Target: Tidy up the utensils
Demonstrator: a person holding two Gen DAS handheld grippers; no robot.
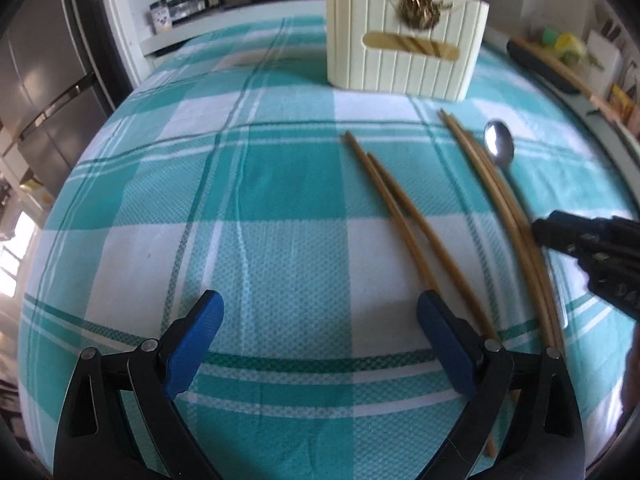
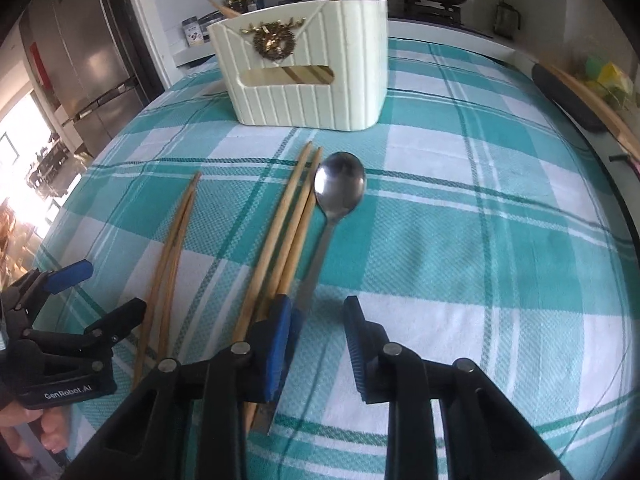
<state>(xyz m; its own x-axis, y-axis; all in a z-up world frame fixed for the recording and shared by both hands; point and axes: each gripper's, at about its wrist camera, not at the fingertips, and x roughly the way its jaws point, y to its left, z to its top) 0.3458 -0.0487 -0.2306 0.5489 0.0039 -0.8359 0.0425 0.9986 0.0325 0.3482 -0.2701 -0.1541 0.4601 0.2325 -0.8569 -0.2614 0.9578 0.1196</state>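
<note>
Teal-and-white checked cloth [image 1: 280, 184] covers the whole table, creased in a few lines. At its far side stands a cream ribbed utensil holder [image 2: 312, 76] with a gold wreath ornament on its front and a slot through which pale sticks show; a chopstick or two pokes out of its top. Beyond it, on the counter, sit a black pot and a pan on a stove, with bottles to the left and a steel fridge further left.

On the cloth lie two pairs of wooden chopsticks. The left pair [image 2: 172, 252] runs near to far, tips almost touching. The right pair [image 2: 288, 232] lies just beside a steel spoon [image 2: 338, 188], whose bowl points to the far side and whose handle runs back toward the near edge.

The left gripper [image 1: 320, 340] hangs over bare cloth with its blue pads spread wide, nothing between them; the left pair passes just beside its right pad. The right gripper [image 2: 318, 340] has its jaws partly apart and not pressing on anything, the spoon handle running in by the left pad.
</note>
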